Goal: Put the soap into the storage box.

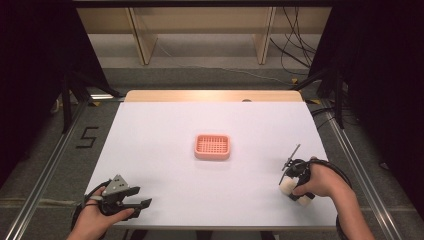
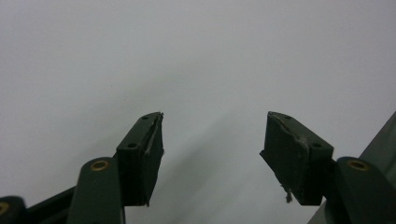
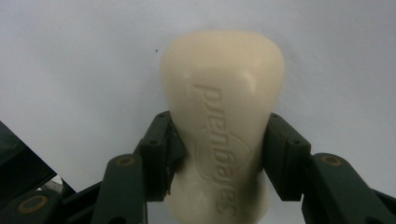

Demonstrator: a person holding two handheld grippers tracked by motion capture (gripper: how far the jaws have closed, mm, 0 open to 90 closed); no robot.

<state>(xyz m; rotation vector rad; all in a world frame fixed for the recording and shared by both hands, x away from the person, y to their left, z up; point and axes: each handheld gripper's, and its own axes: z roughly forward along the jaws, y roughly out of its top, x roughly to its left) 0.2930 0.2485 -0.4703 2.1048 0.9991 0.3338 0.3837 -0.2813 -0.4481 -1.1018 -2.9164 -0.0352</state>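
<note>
A cream bar of soap (image 3: 223,93) with embossed lettering lies on the white table, and my right gripper (image 3: 219,140) is shut on its waist, both pads pressing its sides. From above, the soap's pale ends (image 1: 286,186) stick out on either side of the right gripper (image 1: 296,193) at the table's near right. A pink slotted soap dish (image 1: 212,146) sits empty at the table's middle. My left gripper (image 1: 144,202) rests near the front left edge, open; its jaws (image 2: 212,137) stand wide apart over bare white surface.
The white table (image 1: 165,165) ends in a wooden strip at the back. Black curtains and metal rails flank it. Cables run across the floor at the back right.
</note>
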